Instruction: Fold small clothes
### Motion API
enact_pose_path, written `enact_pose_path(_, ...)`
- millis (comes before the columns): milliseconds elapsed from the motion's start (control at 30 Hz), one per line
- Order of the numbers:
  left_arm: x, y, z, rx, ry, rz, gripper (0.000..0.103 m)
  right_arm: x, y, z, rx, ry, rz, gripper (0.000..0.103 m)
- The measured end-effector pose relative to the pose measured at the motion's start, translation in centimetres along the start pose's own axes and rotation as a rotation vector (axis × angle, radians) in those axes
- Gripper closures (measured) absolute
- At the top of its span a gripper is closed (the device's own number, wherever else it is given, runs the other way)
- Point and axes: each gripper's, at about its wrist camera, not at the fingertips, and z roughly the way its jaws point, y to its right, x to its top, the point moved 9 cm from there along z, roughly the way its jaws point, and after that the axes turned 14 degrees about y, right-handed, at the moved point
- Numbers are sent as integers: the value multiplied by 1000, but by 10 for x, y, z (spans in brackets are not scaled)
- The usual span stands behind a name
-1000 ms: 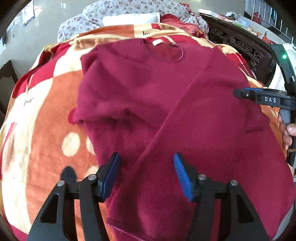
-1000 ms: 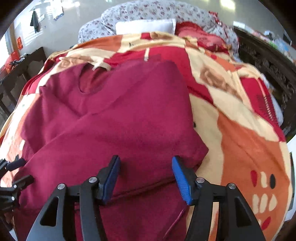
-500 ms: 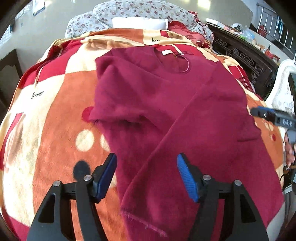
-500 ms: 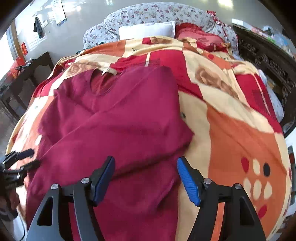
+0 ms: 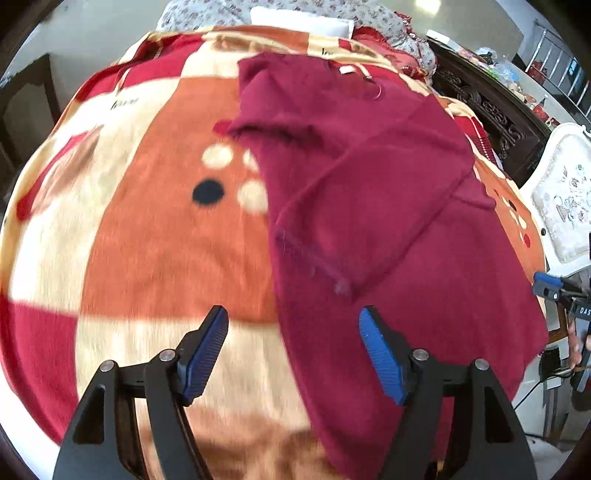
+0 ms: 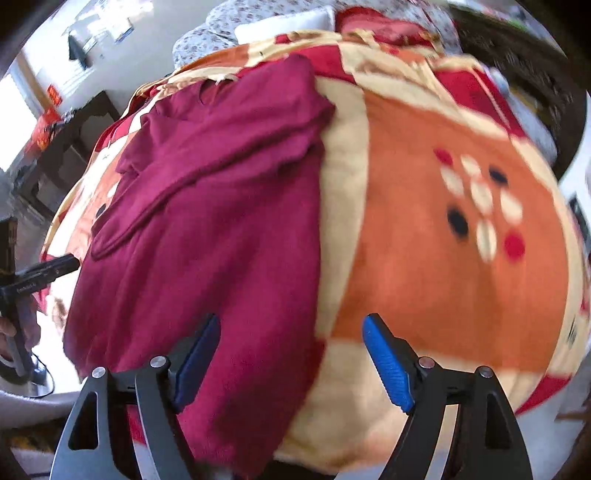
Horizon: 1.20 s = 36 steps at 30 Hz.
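A dark red sweater [image 5: 376,206] lies on the bed with both sleeves folded across its body, its neck at the far end. In the right wrist view the same sweater [image 6: 221,206] fills the left half, its hem hanging over the near bed edge. My left gripper [image 5: 293,349] hovers over the sweater's left edge near the hem, jaws opening, nothing pinched between the blue pads. My right gripper [image 6: 291,358] hovers over the sweater's right edge, jaws opening too, holding nothing. Each gripper shows at the edge of the other's view.
The bed is covered by an orange, cream and red blanket [image 5: 155,236] with dots. Pillows [image 5: 299,22] lie at the far end. A dark carved wooden bed frame [image 5: 487,107] and a white chair [image 5: 565,199] stand to the right; dark furniture [image 6: 62,155] stands at the left.
Both grippers have pulled apart sideways, the left one to the sweater's left edge, the right one to its right edge. Their jaws stand wider than before.
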Motion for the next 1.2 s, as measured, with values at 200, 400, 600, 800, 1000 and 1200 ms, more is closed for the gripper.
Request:
enact_pose_path(200, -33, -1, -5, -6, -58, -42, 30, -34, 1, -9, 55, -22, 73, 19)
enact_pose_path(400, -44, 7, -6, 13, -78, -13, 24, -46, -16, -16, 144, -31, 108, 19)
enact_pose_path(600, -48, 7, -4, 32, -115, -21, 21, -50, -27, -16, 167, -34, 88, 19)
enact_pose_path(800, -55, 14, -4, 29, -144, 27, 15, -45, -29, -13, 175, -24, 76, 32)
enact_pose_path(1000, -60, 18, -3, 28, -152, 65, 14, -37, -29, -18, 147, 29, -1, 82)
enact_pose_path(1200, -58, 31, 2, 15, -171, 110, 20, -41, -28, -12, 172, 4, 33, 82)
